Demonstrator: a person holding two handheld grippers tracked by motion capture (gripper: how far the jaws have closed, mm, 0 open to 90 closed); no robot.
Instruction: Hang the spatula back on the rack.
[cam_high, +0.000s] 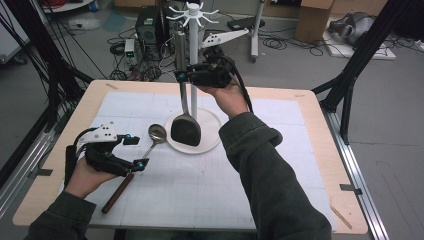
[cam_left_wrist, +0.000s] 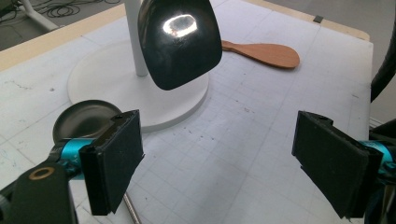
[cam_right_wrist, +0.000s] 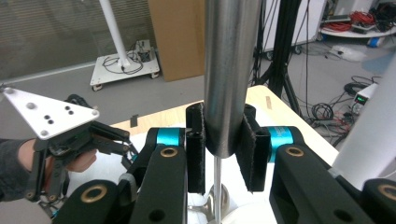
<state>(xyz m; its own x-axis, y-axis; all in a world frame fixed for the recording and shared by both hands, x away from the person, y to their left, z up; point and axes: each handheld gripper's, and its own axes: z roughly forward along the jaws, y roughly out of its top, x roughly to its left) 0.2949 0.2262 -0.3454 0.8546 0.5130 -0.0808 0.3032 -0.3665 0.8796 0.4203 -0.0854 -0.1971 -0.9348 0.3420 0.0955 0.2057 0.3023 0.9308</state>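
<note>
R gripper (cam_high: 183, 76) is clamped on the steel handle (cam_right_wrist: 227, 70) of a black spatula (cam_high: 186, 130), held upright w/ its blade hanging just over the white round base (cam_high: 212, 135) of the hook stand (cam_high: 193, 55). L gripper (cam_high: 136, 152) sits low at table's left w/ jaws spread wide, nothing between them, near a metal ladle (cam_high: 157, 133) lying on the white mat (cam_high: 200, 180). A wooden rice paddle (cam_left_wrist: 268, 52) lies on the mat beyond the base.

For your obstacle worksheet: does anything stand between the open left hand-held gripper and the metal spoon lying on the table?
Nothing visible does. The left hand-held gripper is open right at the metal spoon; the black spatula hangs farther off.
</note>
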